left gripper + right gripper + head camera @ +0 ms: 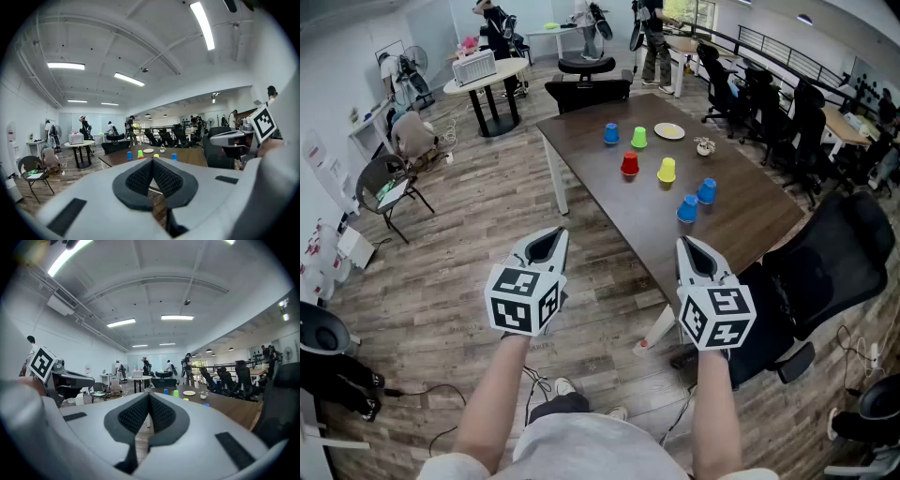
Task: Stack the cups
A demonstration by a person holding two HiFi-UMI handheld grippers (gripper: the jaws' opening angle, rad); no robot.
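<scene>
Several upside-down cups stand on a dark brown table (741, 216): a blue cup (611, 134), a green cup (638, 138), a red cup (629, 165), a yellow cup (667, 170), and two blue cups (706, 191) (687, 208) close together near the table's right side. My left gripper (547, 243) and right gripper (695, 250) are held side by side over the wooden floor, well short of the table's near corner. Both are shut with nothing between the jaws. In the left gripper view the cups (140, 153) look small and far beyond the shut left gripper (152, 161).
A small plate (669, 131) and a small ornament (705, 146) sit on the table past the cups. A black office chair (825, 272) stands to the right of the table, another chair (587, 92) at its far end. People stand around a round white table (486, 77) far off.
</scene>
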